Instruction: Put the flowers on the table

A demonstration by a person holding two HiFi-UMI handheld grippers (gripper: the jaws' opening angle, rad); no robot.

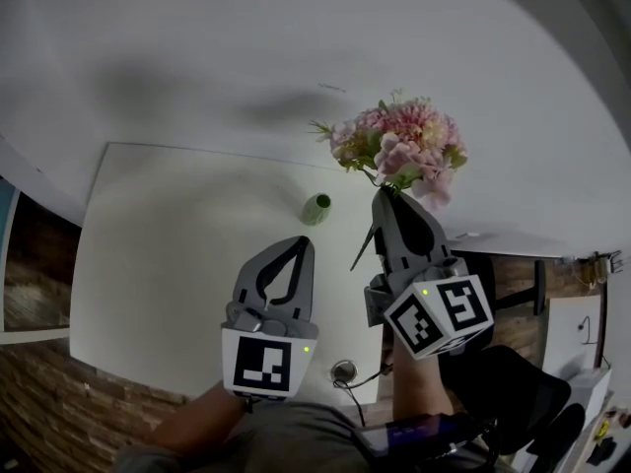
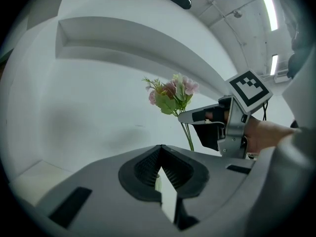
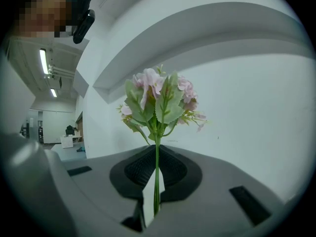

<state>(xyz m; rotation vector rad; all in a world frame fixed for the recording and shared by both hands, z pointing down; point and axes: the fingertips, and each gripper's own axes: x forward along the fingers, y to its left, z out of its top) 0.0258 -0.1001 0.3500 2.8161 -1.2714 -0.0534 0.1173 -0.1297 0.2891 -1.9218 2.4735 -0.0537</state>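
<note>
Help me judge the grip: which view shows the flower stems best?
The right gripper view: the stems rise straight between the shut jaws of the right gripper, up to the flowers. The head view shows mostly flowers, the gripper hiding most of the stems. The left gripper view shows them small, side-on.

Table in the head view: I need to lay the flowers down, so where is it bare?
Bare: the left part of the table, from its left edge to the left gripper. Crowded: the middle, where the green bottle stands, and the near edge by the cable hole.
</note>
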